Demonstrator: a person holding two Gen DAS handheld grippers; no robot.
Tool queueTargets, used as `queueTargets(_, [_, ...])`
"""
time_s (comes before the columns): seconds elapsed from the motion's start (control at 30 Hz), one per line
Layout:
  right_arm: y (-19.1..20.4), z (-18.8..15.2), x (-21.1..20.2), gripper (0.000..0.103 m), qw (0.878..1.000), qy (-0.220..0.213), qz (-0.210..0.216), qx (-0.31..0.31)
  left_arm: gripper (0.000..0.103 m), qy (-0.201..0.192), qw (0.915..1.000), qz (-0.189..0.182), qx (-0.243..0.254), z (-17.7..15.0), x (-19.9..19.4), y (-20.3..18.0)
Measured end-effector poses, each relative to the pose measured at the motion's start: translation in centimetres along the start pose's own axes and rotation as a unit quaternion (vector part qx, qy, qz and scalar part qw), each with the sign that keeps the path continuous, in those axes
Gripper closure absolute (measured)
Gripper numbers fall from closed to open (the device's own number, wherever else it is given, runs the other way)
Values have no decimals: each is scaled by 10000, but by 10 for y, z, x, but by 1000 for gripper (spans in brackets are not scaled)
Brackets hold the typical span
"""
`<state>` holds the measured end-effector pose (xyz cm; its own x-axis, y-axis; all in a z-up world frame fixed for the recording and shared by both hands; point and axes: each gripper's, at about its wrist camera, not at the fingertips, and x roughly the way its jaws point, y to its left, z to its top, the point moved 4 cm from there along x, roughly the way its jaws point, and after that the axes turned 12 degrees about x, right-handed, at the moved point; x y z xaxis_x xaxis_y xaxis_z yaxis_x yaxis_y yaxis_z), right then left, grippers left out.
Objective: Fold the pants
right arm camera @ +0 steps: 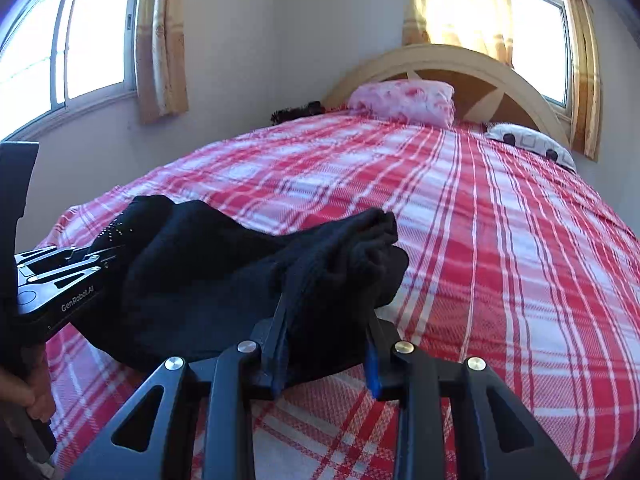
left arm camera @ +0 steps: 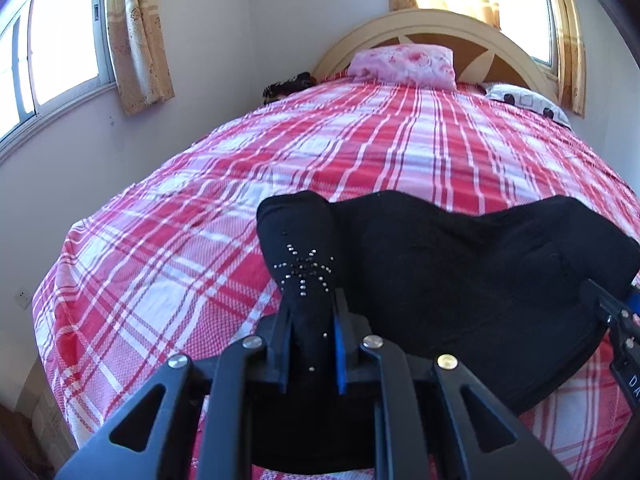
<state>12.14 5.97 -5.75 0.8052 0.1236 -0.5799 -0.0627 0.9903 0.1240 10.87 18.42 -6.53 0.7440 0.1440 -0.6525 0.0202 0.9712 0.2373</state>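
The black knit pants (left arm camera: 460,272) lie on the near part of the red-and-white plaid bedspread (left arm camera: 360,140). At the far end, the pink floral pillow (left arm camera: 404,65) lies left of the white dotted pillow (left arm camera: 528,102), before the arched wooden headboard (left arm camera: 424,26).

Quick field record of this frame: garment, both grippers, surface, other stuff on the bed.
garment: black pants, bunched, held at both ends, rhinestone star at the left end
left gripper: shut on pants
right gripper: shut on pants, thicker bunch
surface: bed with red plaid bedspread
other: pink pillow, spotted pillow, by the headboard
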Motion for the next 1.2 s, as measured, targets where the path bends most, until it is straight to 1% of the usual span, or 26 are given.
queueTargets(0.1, [-6, -6, 7, 71, 9999, 113, -1, 40, 86, 54, 10000, 34, 70, -4, 3, -2])
queueTargets(0.27, [-7, -10, 10, 71, 9998, 186, -1, 15, 85, 139, 9996, 65, 224, -4, 6, -3])
queueTargets(0.37, [-10, -13, 14, 71, 9995, 312, 21, 76, 78, 254, 9991, 120, 315, -6, 8, -3])
queueTargets(0.4, [-11, -13, 14, 71, 9994, 337, 38, 104, 75, 276, 9990, 135, 333, -7, 9, -2])
queueTargets(0.43, [-13, -14, 15, 71, 9991, 382, 60, 147, 69, 309, 9987, 174, 364, -8, 9, -1])
queueTargets(0.47, [-14, -14, 17, 69, 9989, 427, 75, 173, 66, 332, 9983, 228, 410, -9, 8, 1])
queueTargets(0.5, [-16, -15, 18, 68, 9984, 512, 101, 216, 57, 364, 9976, 318, 488, -10, 6, 2])
queueTargets(0.53, [-17, -15, 19, 65, 9981, 559, 115, 252, 43, 379, 9970, 397, 541, -11, 5, 4])
queueTargets(0.57, [-20, -17, 19, 60, 9974, 630, 149, 319, 36, 385, 9961, 517, 603, -12, 2, 8])
queueTargets(0.6, [-22, -18, 19, 57, 9965, 704, 179, 404, 22, 394, 9954, 592, 637, -14, -1, 13])
queueTargets(0.63, [-27, -19, 18, 51, 9954, 773, 218, 522, 11, 416, 9950, 634, 650, -17, -3, 18])
queueTargets(0.67, [-33, -20, 16, 47, 9936, 850, 267, 699, 8, 443, 9949, 641, 637, -20, -5, 25])
queueTargets(0.73, [-44, -21, 10, 43, 9897, 916, 397, 1028, 2, 491, 9965, 522, 440, -28, -11, 44])
queueTargets(0.77, [-50, -22, 5, 42, 9875, 904, 496, 1196, 2, 528, 9974, 422, 261, -32, -13, 55])
queueTargets(0.8, [-55, -23, -1, 42, 9862, 886, 536, 1296, 2, 583, 9973, 436, 94, -36, -14, 66])
queueTargets(0.83, [-57, -24, -4, 42, 9861, 865, 489, 1334, 2, 631, 9965, 551, -65, -40, -17, 79])
queueTargets(0.87, [-61, -24, -9, 42, 9862, 805, 437, 1381, 3, 649, 9957, 655, -126, -41, -17, 84])
queueTargets(0.9, [-64, -24, -14, 42, 9857, 744, 441, 1443, 3, 648, 9941, 844, -195, -42, -21, 93])
queueTargets(0.93, [-66, -23, -19, 42, 9855, 666, 395, 1508, 4, 598, 9935, 935, -232, -40, -25, 98])
queueTargets(0.97, [-69, -20, -26, 42, 9865, 516, 256, 1533, 5, 535, 9936, 960, -268, -38, -28, 100])
queueTargets(1.03, [-69, -13, -39, 42, 9885, 144, 79, 1505, 9, 335, 9950, 877, -351, -30, -38, 99])
queueTargets(1.07, [-68, -7, -48, 48, 9894, -91, 22, 1452, 10, 148, 9965, 736, -380, -22, -45, 94])
queueTargets(1.1, [-65, -1, -54, 60, 9902, -254, 18, 1376, 11, 0, 9973, 628, -383, -15, -48, 88])
queueTargets(1.13, [-61, 3, -57, 86, 9912, -324, 31, 1285, 11, -117, 9977, 541, -378, -9, -51, 83])
queueTargets(1.17, [-55, 9, -58, 94, 9928, -319, 50, 1156, 11, -228, 9981, 431, -365, -3, -52, 75])
queueTargets(1.2, [-49, 12, -57, 94, 9940, -271, 102, 1056, 12, -273, 9987, 291, -325, 4, -51, 64])
